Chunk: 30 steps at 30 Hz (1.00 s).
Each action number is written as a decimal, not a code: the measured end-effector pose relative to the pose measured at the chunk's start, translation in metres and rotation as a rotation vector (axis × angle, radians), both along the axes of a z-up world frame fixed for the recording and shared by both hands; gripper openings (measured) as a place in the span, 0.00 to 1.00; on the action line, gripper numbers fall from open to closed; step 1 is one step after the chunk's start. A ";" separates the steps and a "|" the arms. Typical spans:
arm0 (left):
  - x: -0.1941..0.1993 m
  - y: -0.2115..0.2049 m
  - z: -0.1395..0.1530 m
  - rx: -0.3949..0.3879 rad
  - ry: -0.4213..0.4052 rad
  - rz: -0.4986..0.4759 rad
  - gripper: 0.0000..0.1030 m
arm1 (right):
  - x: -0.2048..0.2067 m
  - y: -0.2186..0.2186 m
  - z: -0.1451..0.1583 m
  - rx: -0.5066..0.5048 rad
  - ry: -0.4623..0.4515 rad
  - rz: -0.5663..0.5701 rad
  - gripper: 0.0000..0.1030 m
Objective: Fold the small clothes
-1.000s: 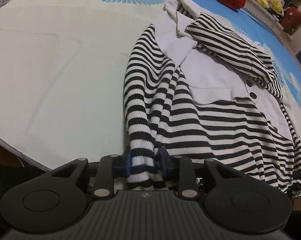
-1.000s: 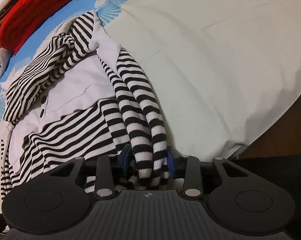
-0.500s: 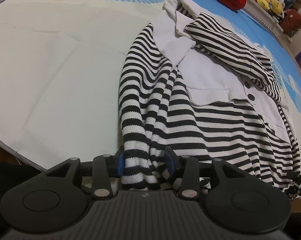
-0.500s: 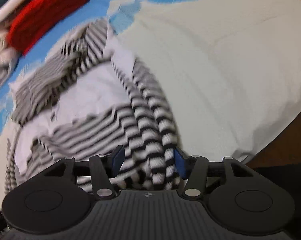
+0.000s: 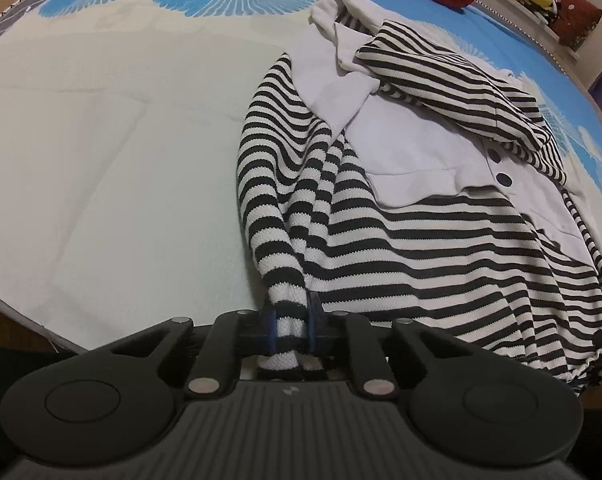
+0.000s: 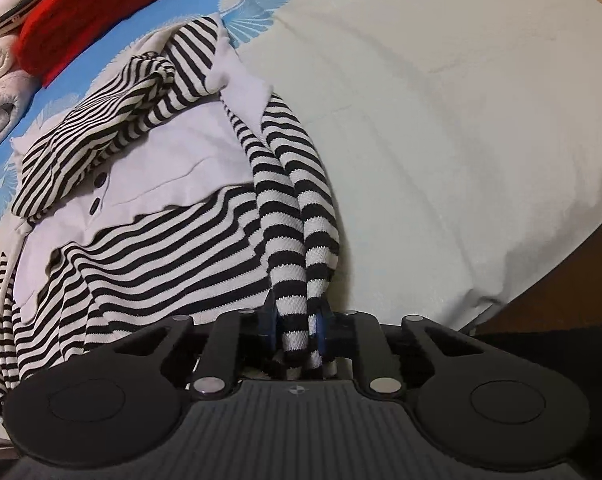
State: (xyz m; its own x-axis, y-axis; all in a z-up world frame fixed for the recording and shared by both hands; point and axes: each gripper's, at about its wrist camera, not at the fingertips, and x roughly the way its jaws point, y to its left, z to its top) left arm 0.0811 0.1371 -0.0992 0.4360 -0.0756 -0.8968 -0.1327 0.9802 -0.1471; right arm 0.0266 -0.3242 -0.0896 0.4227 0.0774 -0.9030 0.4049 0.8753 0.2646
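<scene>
Both views are taken from fisheye cameras mounted just behind each tool, aimed steeply down and forward along its fingers at close range. In the left wrist view the bed (image 5: 101, 152) is seen from its near edge, with the striped garment (image 5: 421, 240) to the right. In the right wrist view the same striped garment (image 6: 149, 248) lies to the left. The garment, the bed and the far red cloth (image 6: 93, 12) are shared by both views.
</scene>
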 end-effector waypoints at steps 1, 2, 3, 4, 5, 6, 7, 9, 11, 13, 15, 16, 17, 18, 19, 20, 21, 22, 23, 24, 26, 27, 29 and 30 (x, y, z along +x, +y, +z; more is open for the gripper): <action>0.000 0.001 0.000 -0.008 0.002 0.007 0.16 | 0.000 0.000 0.000 -0.001 0.003 0.003 0.17; 0.000 0.002 -0.001 -0.016 0.006 0.014 0.17 | 0.000 0.000 0.000 0.000 0.007 0.003 0.19; 0.000 0.003 -0.002 -0.025 0.009 0.017 0.18 | 0.000 -0.001 -0.001 0.003 0.014 0.001 0.23; 0.000 0.003 -0.002 -0.029 0.013 0.015 0.22 | 0.001 -0.002 -0.002 0.006 0.022 -0.001 0.23; 0.000 0.002 -0.003 -0.029 0.014 0.009 0.24 | 0.001 -0.001 -0.004 0.009 0.035 0.003 0.24; 0.000 0.000 -0.003 -0.023 0.013 -0.001 0.25 | 0.001 0.000 -0.004 0.006 0.040 0.009 0.24; 0.000 -0.002 -0.003 -0.013 0.012 -0.015 0.27 | 0.001 0.002 -0.004 -0.004 0.040 0.017 0.24; 0.000 -0.006 -0.003 0.007 0.009 -0.036 0.28 | 0.002 0.004 -0.004 -0.016 0.041 0.029 0.25; 0.000 -0.008 -0.003 0.013 0.008 -0.039 0.28 | 0.002 0.004 -0.004 -0.017 0.042 0.030 0.25; 0.000 -0.004 -0.003 -0.001 0.010 -0.025 0.28 | 0.002 0.004 -0.004 -0.017 0.042 0.031 0.25; 0.001 -0.002 -0.003 -0.012 0.013 -0.010 0.28 | 0.002 0.004 -0.004 -0.016 0.041 0.030 0.24; 0.001 -0.001 -0.003 -0.012 0.013 -0.008 0.28 | 0.002 0.004 -0.004 -0.016 0.041 0.031 0.24; 0.001 -0.002 -0.003 -0.009 0.013 -0.011 0.28 | 0.002 0.004 -0.005 -0.017 0.041 0.031 0.24; 0.001 -0.002 -0.003 -0.004 0.012 -0.015 0.28 | 0.002 0.004 -0.005 -0.019 0.041 0.032 0.23; 0.001 -0.003 -0.003 0.003 0.011 -0.020 0.28 | 0.002 0.004 -0.005 -0.020 0.041 0.033 0.23; 0.001 -0.004 -0.003 0.009 0.010 -0.026 0.25 | 0.002 0.005 -0.005 -0.022 0.040 0.036 0.21; 0.001 -0.005 -0.003 0.013 0.008 -0.032 0.23 | 0.002 0.006 -0.005 -0.023 0.037 0.040 0.18; 0.001 -0.004 -0.003 0.012 0.005 -0.033 0.17 | 0.002 0.006 -0.004 -0.024 0.035 0.043 0.18; 0.001 -0.003 -0.002 0.007 0.003 -0.030 0.13 | 0.002 0.007 -0.004 -0.027 0.032 0.046 0.17; 0.000 -0.002 -0.001 0.001 0.000 -0.026 0.12 | 0.002 0.007 -0.003 -0.027 0.029 0.047 0.16; -0.001 -0.002 0.001 -0.003 -0.012 -0.025 0.08 | 0.001 0.006 -0.001 -0.022 0.020 0.043 0.15; -0.001 -0.002 0.004 0.002 -0.021 -0.031 0.08 | 0.000 0.005 0.000 -0.019 0.013 0.039 0.14; -0.003 -0.006 0.012 0.023 -0.047 -0.055 0.08 | -0.002 0.003 0.006 -0.015 -0.012 0.028 0.14; -0.004 -0.008 0.017 0.028 -0.065 -0.067 0.08 | -0.003 0.002 0.011 -0.015 -0.030 0.025 0.14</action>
State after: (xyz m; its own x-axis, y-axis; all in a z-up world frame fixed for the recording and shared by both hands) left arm 0.0773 0.1295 -0.0818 0.4880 -0.0821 -0.8690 -0.0577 0.9904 -0.1260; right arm 0.0240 -0.3217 -0.0788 0.4475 0.0750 -0.8912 0.3753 0.8888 0.2632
